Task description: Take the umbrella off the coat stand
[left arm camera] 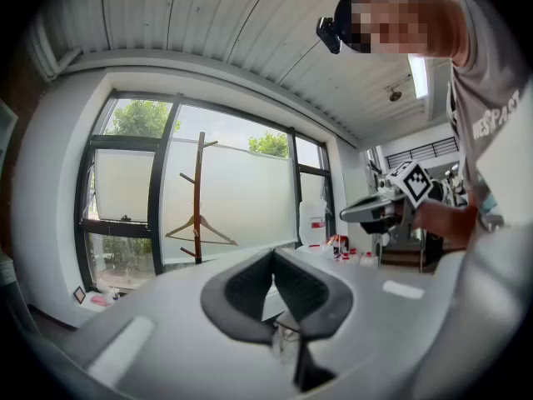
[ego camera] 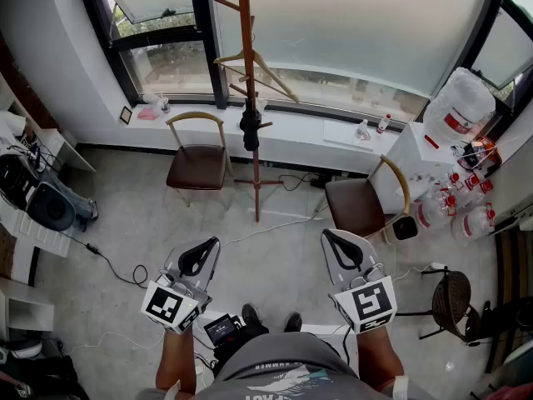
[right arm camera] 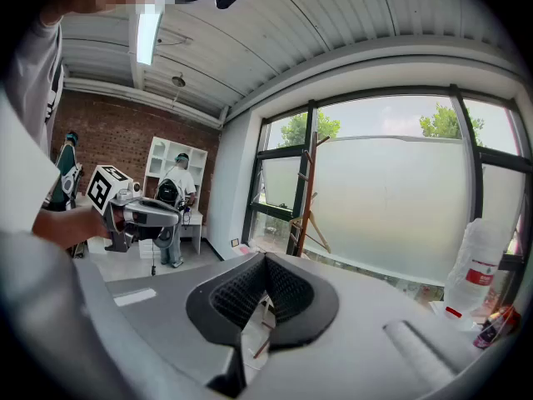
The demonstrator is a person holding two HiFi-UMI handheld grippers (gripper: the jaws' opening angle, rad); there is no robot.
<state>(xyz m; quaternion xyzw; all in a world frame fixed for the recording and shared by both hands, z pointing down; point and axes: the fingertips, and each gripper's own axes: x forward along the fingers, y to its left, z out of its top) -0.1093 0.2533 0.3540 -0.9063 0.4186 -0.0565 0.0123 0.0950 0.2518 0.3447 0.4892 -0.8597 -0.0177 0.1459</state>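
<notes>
Looking across, the left gripper [ego camera: 210, 247] is clenched on nothing. Past one chair [ego camera: 197, 165], the single coat stand [ego camera: 247, 73] carries one hanger [ego camera: 254, 63] and one black umbrella [ego camera: 250, 128], hung lengthwise down its pole. A second chair [ego camera: 356, 207] follows, then the right gripper [ego camera: 331, 238], clenched and empty.
</notes>
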